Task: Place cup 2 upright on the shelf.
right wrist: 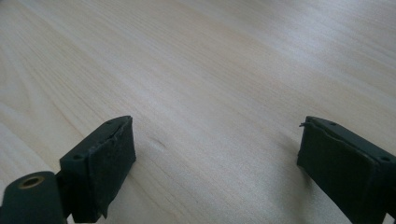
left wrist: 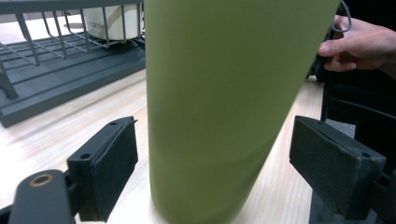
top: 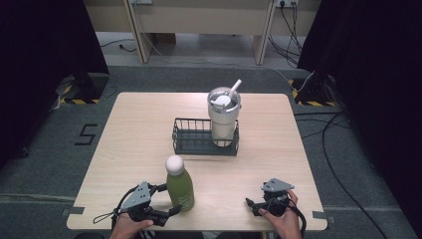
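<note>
Your left gripper point(top: 169, 199) sits at the near left of the desk point(top: 129, 129). Its jaws are wide, one on each side of the green bottle point(top: 180, 188). In the left gripper view the bottle point(left wrist: 224, 102) stands between the two black pads point(left wrist: 112, 163). There is a thin gap on each side, so the pads are close but not pressing on it. Your left hand point(top: 127, 226) holds the gripper from the near edge.

The bottle stands upright near the front of the desk, a little left of the middle. It has a round white cap point(top: 174, 163) on top.

Your right gripper point(top: 253, 204) rests at the near right, well apart from the bottle. Your right hand point(top: 281, 216) is wrapped around it. In the right gripper view its jaws are wide, with bare wood point(right wrist: 210, 84) between them. They hold nothing.

Farther back, in the middle of the desk, is a dark wire basket point(top: 191, 139). A tall white cup point(top: 223, 117) stands upright in the right part of the basket. The cup has a lid and a white straw point(top: 235, 87) that leans to the right. In the left gripper view you can see the basket point(left wrist: 60, 70) and the bottom of the cup point(left wrist: 112, 21) behind the bottle, and your other hand point(left wrist: 359, 44) off to the right.
</note>
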{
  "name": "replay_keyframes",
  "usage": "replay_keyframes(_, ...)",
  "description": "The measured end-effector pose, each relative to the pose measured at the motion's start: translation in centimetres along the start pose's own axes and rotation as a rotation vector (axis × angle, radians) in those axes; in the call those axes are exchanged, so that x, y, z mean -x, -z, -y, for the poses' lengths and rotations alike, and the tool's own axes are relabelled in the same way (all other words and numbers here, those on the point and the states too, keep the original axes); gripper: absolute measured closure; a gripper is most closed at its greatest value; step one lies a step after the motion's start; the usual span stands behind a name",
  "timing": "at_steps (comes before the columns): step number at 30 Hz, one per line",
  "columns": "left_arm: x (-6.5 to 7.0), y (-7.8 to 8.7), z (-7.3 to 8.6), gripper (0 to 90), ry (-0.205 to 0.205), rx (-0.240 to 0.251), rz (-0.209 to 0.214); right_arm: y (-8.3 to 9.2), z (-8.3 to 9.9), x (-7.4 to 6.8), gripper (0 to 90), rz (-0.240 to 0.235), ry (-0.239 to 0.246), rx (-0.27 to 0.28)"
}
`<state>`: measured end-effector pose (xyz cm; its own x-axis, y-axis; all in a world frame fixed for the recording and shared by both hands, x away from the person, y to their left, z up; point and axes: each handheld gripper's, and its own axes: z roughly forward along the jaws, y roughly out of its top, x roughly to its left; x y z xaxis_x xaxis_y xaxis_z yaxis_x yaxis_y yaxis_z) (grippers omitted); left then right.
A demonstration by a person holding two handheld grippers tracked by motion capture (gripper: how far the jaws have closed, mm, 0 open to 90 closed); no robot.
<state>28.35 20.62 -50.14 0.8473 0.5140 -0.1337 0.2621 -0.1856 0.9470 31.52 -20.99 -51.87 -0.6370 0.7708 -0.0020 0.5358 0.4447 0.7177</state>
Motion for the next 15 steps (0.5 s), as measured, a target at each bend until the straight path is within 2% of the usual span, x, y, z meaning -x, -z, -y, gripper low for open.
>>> replay_keyframes(3, 0.1, -0.5, -0.2, 15.0, -0.015, -0.004, -0.001, 0.0, 0.0, 0.0, 11.2, 0.0, 0.001, 0.0)
replay_keyframes(15, 0.0, -2.1, -0.5, 15.0, -0.029, 0.0, -0.009, 0.0, 0.0, 0.1, 11.0, -0.001, 0.004, -0.002)
